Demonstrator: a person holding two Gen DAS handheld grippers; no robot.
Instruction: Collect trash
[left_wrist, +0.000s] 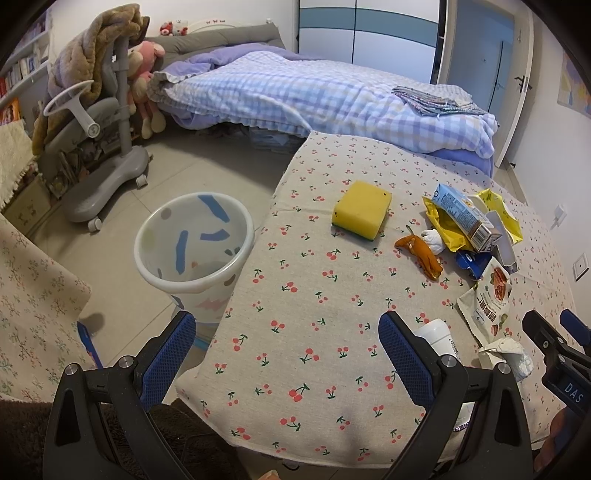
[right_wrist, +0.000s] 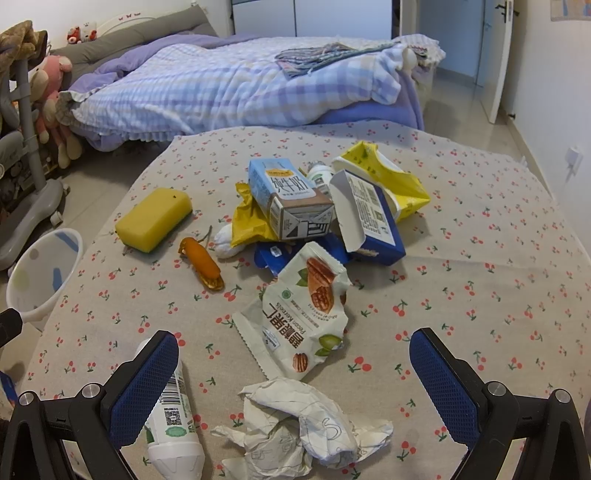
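Crumpled white paper (right_wrist: 295, 424) lies nearest, a stiff creased wad directly between the spread blue mesh-padded fingers of the right gripper (right_wrist: 293, 391), which is wide apart and grips nothing. Just by its left finger, partly under it, a smooth white plastic bottle (right_wrist: 171, 417) rests on its side with a barcode label showing. Straight ahead of the right gripper sits a torn, wrinkled pecan-kernel packet (right_wrist: 303, 317) of glossy foil, and past that a heap: an upended blue-and-brown milk carton (right_wrist: 288, 199), a blue cardboard box (right_wrist: 373, 221) with its flap open, a crinkled yellow bag (right_wrist: 391, 177), a flattened blue wrapper (right_wrist: 273, 254) and a small white wad (right_wrist: 225, 240). Left of the heap lies a curled strip of orange peel (right_wrist: 203, 266), then a yellow sponge (right_wrist: 153, 218), a soft rectangular block with a green underside. All of it rests on a cherry-print tablecloth (right_wrist: 480, 295) of coarse woven cloth. The left gripper (left_wrist: 288, 354) is likewise wide open and empty, over the tablecloth's near left corner. Ahead and left of it, on the tiled floor beside the table, stands a round translucent white bin (left_wrist: 192, 240) with blue and pastel shapes on its wall; its inside looks nearly bare, though something pale at the bottom cannot be made out. Farther off is a bed (left_wrist: 295, 92) with a checked quilt.
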